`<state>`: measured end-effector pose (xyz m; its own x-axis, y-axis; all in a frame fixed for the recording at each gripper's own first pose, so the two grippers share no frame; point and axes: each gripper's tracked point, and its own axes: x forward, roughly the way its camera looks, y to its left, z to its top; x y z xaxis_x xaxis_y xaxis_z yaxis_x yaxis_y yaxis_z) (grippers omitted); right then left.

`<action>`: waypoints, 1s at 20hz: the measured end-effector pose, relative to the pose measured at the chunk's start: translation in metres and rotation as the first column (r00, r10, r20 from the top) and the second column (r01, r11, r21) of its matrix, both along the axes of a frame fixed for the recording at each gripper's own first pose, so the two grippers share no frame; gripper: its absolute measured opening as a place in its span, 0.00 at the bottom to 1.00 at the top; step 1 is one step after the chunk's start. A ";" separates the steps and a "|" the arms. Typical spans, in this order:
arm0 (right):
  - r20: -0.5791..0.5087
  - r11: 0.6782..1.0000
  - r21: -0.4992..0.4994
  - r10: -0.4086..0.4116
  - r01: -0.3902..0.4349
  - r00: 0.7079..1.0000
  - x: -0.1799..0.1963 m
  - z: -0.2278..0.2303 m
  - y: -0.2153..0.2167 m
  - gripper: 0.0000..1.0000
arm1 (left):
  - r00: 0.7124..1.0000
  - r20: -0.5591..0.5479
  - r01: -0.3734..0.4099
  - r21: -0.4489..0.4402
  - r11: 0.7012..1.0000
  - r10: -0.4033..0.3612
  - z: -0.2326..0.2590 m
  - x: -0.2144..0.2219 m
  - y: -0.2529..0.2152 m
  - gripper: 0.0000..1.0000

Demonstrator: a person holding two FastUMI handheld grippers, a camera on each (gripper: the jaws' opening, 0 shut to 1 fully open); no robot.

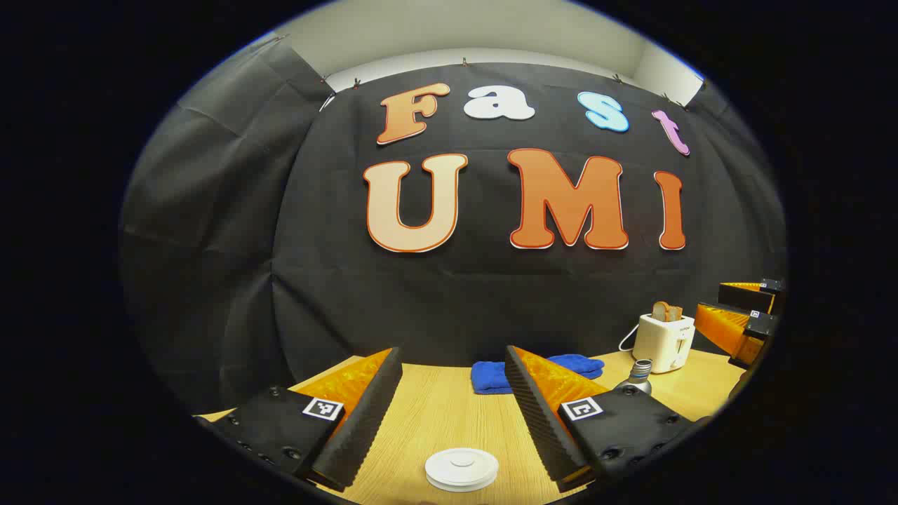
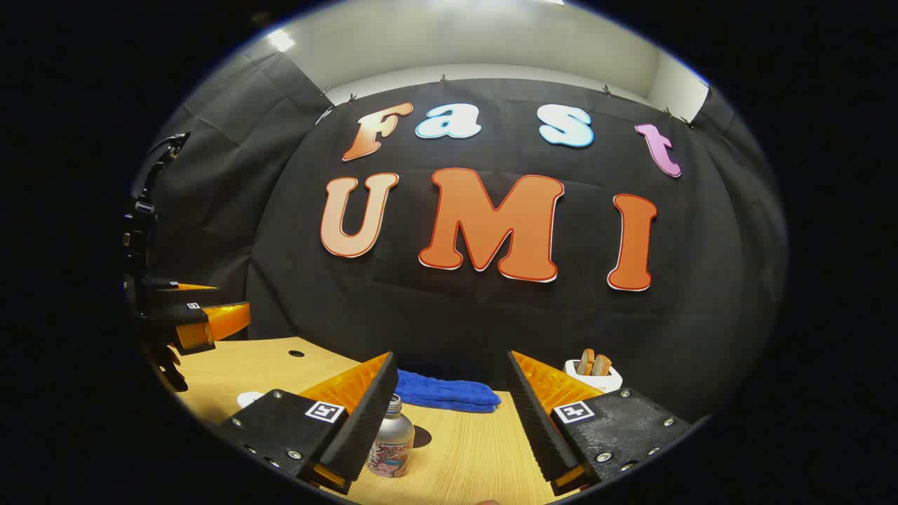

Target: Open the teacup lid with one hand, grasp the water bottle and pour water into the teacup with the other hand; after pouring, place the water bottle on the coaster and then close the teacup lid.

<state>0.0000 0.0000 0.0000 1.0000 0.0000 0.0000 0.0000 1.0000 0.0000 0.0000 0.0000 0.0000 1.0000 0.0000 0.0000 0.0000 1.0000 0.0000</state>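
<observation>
Left tool (image 1: pixel 453 414): fingers spread wide, holding nothing, hanging above the tabletop (image 1: pixel 435 414).
Lid (image 1: pixel 461 468): a white round lid lay flat at 6 o'clock in the left gripper view, between and just below the fingers; the cup under it was hidden.
Right tool (image 2: pixel 449 414): fingers also wide apart, empty.
Bottle (image 2: pixel 391 438): upright on the tabletop at 7 o'clock in the right gripper view, just beside the tool's left finger, not gripped.
Farther out: a blue towel (image 2: pixel 445 393) at 12 o'clock past the fingers; a white toaster (image 2: pixel 594 375) at 2 o'clock.
Coaster: could not be made out.
Progress: by the look of it nothing was done yet; lid down, bottle untouched, so opening, pouring, setting down and closing all remained.
</observation>
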 end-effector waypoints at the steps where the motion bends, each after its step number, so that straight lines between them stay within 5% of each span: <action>1: -0.002 1.000 0.000 0.001 -0.001 1.000 0.001 -0.001 0.001 0.93 | 1.000 -0.001 0.001 0.001 1.000 -0.001 0.000 0.001 0.001 0.94; 20: -0.029 1.000 -0.004 0.021 -0.021 0.999 0.002 -0.013 0.009 0.93 | 0.997 -0.068 -0.017 0.022 1.000 0.019 -0.022 0.008 0.009 0.97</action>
<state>0.0023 0.0088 -0.0130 0.9994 0.0209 -0.0290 -0.0210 0.9998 -0.0036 0.0079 0.0088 -0.0224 0.9975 0.0186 -0.0682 -0.0172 0.9996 0.0220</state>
